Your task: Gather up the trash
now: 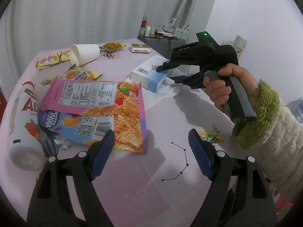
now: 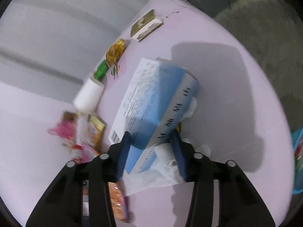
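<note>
A blue and white carton lies on the pink table on crumpled white tissue. My right gripper has its fingers on either side of the carton's near end; in the right wrist view my right gripper straddles it, and contact is unclear. My left gripper is open and empty just above the table, beside a pink snack bag with a blue bag under it. A tipped paper cup and yellow wrappers lie farther back.
A white strawberry-drink bottle lies at the left. A small gold box and a gold-green wrapper lie at the far edge. A grey side table with clutter stands beyond. The pink tablecloth shows between the grippers.
</note>
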Available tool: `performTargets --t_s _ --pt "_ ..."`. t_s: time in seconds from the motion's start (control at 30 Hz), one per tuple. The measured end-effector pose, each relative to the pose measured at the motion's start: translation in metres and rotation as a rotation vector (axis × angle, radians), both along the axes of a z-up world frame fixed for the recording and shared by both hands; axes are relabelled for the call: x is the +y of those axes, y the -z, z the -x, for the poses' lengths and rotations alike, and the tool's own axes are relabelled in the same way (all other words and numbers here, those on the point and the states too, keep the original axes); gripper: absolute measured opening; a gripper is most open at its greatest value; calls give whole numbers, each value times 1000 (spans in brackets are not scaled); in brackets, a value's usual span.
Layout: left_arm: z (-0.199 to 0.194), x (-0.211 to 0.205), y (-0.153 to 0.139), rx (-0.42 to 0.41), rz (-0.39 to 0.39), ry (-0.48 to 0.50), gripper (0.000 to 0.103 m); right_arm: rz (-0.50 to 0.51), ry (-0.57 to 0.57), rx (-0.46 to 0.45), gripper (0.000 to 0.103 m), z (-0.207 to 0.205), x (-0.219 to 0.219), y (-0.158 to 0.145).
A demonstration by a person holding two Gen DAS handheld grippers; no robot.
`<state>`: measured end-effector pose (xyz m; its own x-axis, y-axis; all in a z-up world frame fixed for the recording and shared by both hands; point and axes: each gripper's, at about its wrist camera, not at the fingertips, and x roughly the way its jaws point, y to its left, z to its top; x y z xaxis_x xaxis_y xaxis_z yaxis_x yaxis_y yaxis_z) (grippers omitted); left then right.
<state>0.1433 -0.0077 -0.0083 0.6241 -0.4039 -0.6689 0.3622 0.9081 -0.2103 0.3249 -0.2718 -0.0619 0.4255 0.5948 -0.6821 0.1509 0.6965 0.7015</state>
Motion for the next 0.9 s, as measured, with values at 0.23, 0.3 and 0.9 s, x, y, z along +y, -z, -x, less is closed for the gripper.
performTargets --t_s 0.23,0.3,0.9 --pt "-2 2 -1 -1 -7 -8 75 132 -100 -70 57 13 24 -5" --pt "-2 3 -1 -3 -12 -13 75 187 -150 -100 63 23 32 -7" --pt "-9 10 8 27 -32 -43 75 518 -347 -188 25 95 44 -10"
